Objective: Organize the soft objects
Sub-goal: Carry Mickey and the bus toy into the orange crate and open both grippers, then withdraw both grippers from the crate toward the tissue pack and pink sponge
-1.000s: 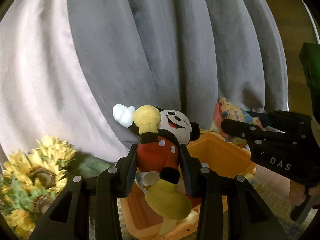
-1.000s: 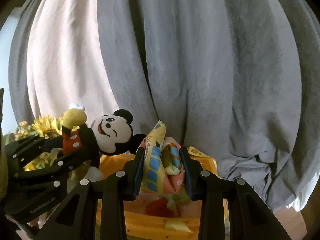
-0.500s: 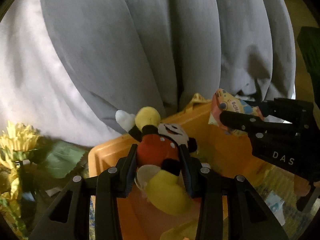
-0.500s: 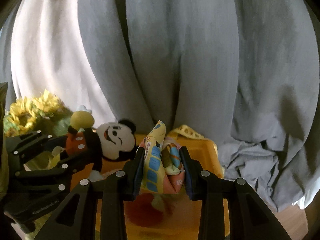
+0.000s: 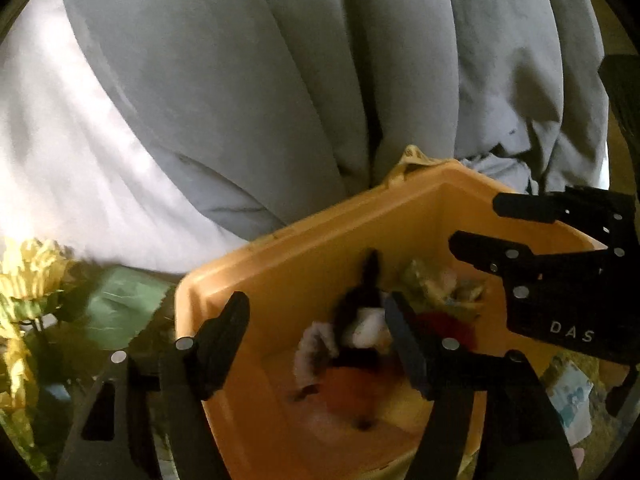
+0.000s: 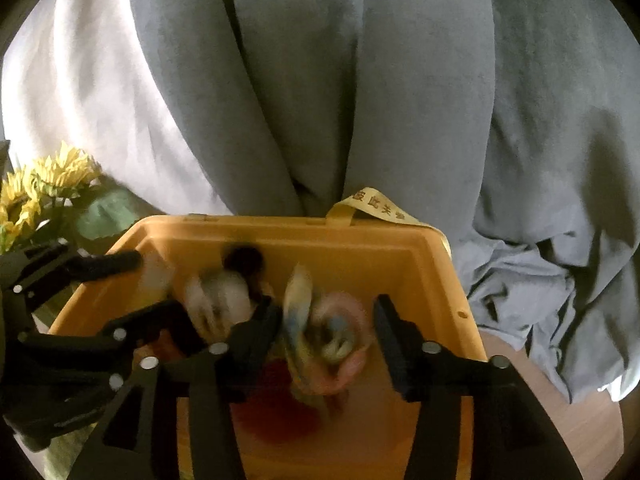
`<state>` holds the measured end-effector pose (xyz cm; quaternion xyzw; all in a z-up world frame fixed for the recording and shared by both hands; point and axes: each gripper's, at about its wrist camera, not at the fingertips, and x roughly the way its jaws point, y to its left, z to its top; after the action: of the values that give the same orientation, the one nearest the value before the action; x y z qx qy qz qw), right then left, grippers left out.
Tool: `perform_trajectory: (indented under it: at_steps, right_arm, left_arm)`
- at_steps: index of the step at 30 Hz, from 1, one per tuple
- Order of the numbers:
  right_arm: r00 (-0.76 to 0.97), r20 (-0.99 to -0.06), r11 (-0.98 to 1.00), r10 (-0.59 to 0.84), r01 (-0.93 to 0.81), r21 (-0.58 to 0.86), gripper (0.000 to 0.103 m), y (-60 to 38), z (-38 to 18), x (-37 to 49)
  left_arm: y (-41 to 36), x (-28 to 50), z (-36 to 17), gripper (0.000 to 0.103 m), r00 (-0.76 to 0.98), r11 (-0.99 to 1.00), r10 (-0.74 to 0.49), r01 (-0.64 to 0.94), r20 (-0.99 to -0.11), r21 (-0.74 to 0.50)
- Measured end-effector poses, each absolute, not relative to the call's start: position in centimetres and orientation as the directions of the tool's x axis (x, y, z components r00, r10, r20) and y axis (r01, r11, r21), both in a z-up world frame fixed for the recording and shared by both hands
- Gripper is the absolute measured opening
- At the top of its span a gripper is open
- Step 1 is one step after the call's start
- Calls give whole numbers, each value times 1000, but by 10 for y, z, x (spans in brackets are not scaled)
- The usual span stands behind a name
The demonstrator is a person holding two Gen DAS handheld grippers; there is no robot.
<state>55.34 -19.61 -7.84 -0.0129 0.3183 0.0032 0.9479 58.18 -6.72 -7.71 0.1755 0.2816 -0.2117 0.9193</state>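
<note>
Both jaws are opening: left hand-held gripper (image 5: pixel 316 336) lets the mouse plush (image 5: pixel 360 344) (blurry) drop between its fingers into the orange bin (image 5: pixel 280 256); right hand-held gripper (image 6: pixel 326 330) frees the patterned pouch (image 6: pixel 320 332) there too.

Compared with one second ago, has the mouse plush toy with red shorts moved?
Yes. The mouse plush toy has dropped from the opening left claw into the orange plastic bin, below its rim.
</note>
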Motion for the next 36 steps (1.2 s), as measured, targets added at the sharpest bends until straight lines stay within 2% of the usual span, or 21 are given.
perform_trajectory:
  at_steps: [8, 16, 27, 29, 36]
  right_arm:
    - [820, -572, 1000, -21, 4, -31, 59, -198, -63, 537]
    - [848, -530, 1000, -2, 0, -5, 59, -200, -38, 506]
    - [877, -481, 1000, -11, 10, -6, 59, -201, -11, 445]
    - [880, -474, 1000, -16, 17, -3, 64, -202, -9, 432]
    - [891, -452, 999, -42, 47, 1, 71, -211, -5, 392]
  left_arm:
    - [-58, 557, -55, 69, 818, 888, -253, 409, -517, 212]
    - [-50, 522, -26, 69, 858, 927, -238, 341, -455, 159]
    - [-45, 457, -4, 69, 881, 932, -269, 340, -390, 125]
    - [-45, 446, -2, 69, 881, 933, -273, 340, -387, 117]
    - [-47, 407, -2, 70, 881, 933, -283, 344, -380, 103]
